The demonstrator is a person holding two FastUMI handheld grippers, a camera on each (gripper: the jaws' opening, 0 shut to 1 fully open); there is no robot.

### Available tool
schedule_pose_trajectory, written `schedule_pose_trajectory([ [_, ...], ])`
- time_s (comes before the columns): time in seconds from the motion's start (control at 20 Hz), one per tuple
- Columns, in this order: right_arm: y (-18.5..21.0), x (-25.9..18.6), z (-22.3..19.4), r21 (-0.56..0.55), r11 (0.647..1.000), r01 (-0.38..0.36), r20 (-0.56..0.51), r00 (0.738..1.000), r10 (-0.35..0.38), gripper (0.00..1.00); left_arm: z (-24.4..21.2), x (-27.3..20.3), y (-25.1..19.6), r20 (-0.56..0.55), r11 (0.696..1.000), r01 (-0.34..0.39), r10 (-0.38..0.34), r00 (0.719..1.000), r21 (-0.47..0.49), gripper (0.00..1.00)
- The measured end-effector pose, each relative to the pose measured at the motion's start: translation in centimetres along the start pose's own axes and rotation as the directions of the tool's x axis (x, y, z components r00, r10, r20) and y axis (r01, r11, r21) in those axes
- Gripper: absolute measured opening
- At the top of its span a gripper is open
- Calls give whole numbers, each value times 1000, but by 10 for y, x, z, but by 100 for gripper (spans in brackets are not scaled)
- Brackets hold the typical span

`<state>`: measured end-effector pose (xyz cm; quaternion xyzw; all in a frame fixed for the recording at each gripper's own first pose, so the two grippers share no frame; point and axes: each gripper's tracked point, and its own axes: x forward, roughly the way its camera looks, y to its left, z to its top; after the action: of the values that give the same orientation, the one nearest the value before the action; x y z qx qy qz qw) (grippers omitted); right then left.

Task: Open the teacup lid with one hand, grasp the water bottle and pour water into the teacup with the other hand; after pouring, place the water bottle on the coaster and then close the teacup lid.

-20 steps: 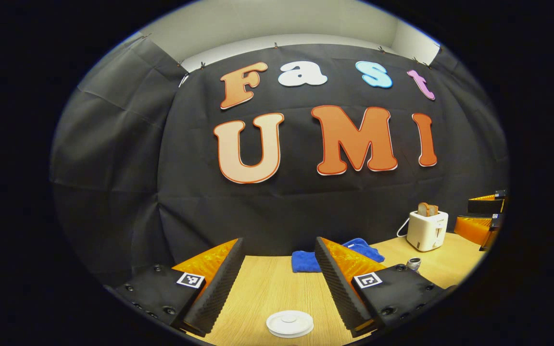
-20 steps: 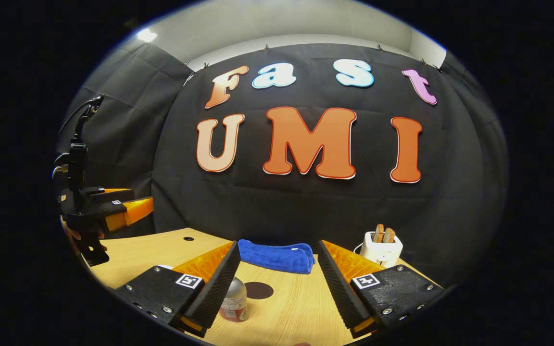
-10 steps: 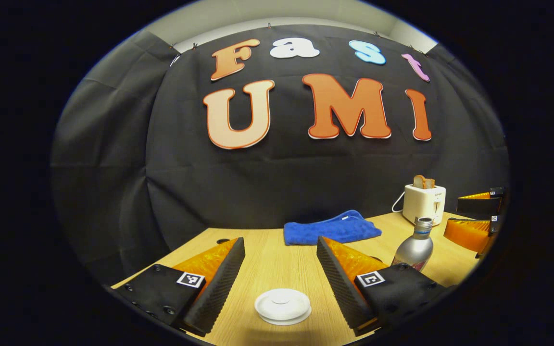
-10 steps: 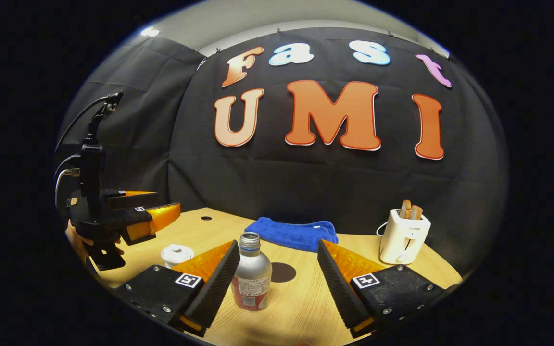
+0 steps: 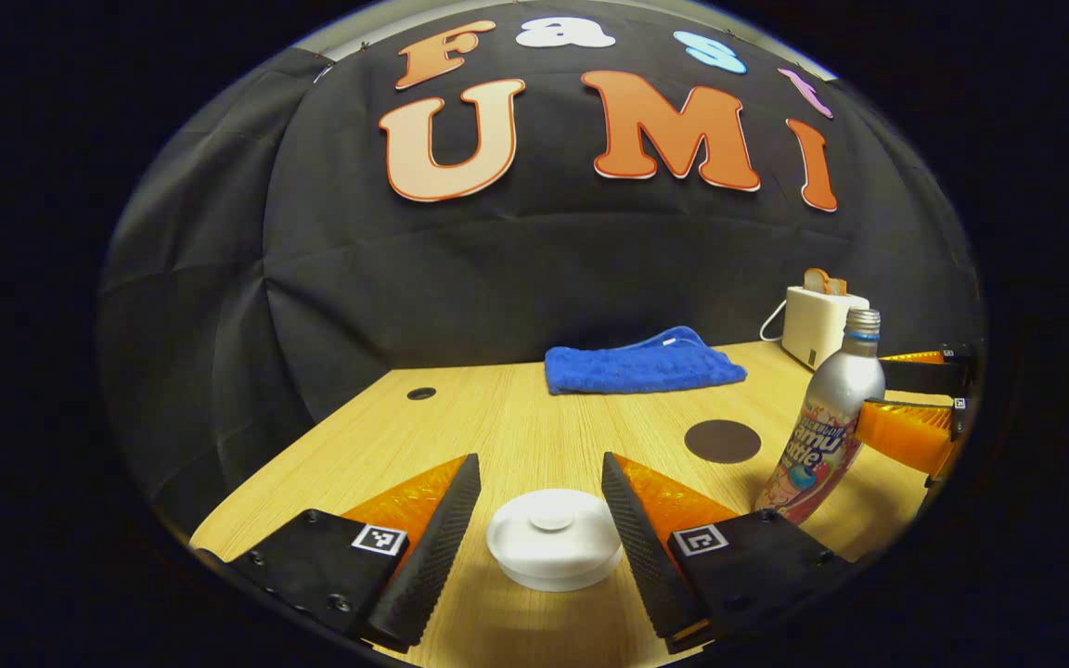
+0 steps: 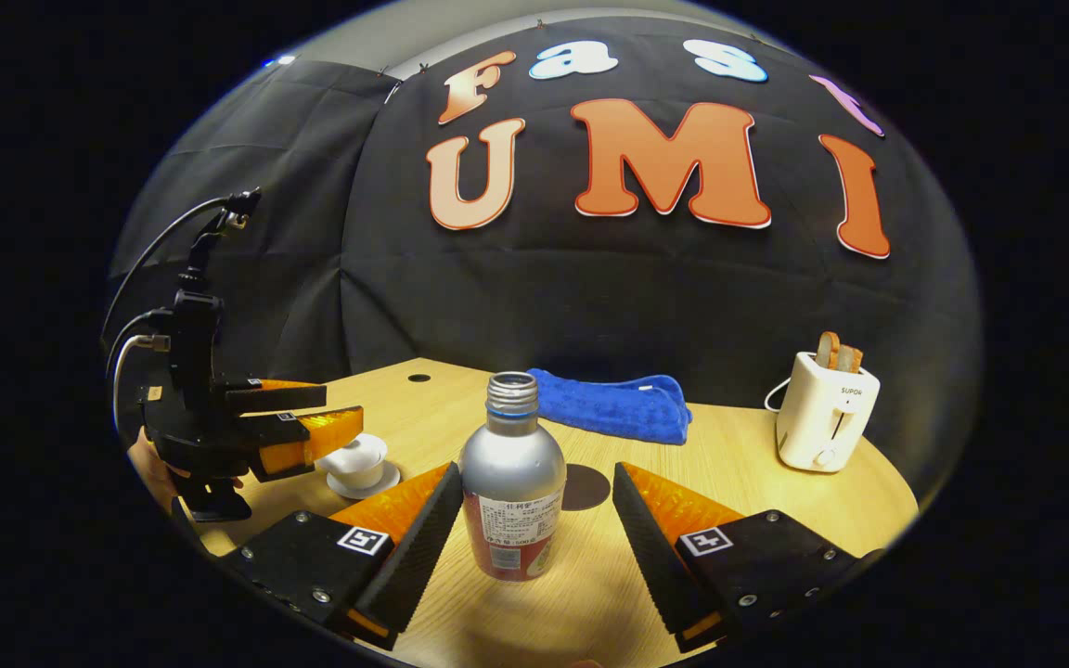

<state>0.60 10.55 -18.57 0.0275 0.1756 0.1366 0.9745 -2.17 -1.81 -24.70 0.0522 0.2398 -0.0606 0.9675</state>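
Straddling the teacup lid [image 5: 553,536] with jaws apart, the left gripper [image 5: 534,520] could nudge the teacup [image 6: 356,461] if one finger lands first. The right gripper [image 6: 534,533], also spread, flanks the uncapped water bottle [image 6: 511,478] standing mid-desk; an off-centre squeeze may tip it, spilling short of the coaster [image 5: 723,441] just beyond.

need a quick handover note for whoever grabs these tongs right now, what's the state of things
Left tongs: open, straddling the teacup lid, not gripping.
Right tongs: open, either side of the water bottle, not gripping.
Bottle upright, uncapped, on the table; dark round coaster bare behind it.
Done: only the approach.
Left: lift lid, grasp bottle, pour, set bottle on coaster, close lid.
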Motion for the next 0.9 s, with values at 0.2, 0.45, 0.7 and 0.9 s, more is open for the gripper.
schedule_pose_trajectory([
  [0.2,5,10,-12,-5,1000,-18,-38,999,18,98,-19,8,-3,-68,1000,15,-14,998,15,77],
  [0.45,7,17,-25,-1,999,-32,-80,996,31,98,-26,13,-4,-99,999,10,-6,995,42,61],
  [0.7,8,21,-32,13,999,-37,-106,994,38,98,-25,13,-4,-103,998,-5,11,995,56,38],
  [0.9,9,23,-37,10,999,-39,-121,992,39,98,-24,13,-3,-90,999,-3,7,996,45,33],
])
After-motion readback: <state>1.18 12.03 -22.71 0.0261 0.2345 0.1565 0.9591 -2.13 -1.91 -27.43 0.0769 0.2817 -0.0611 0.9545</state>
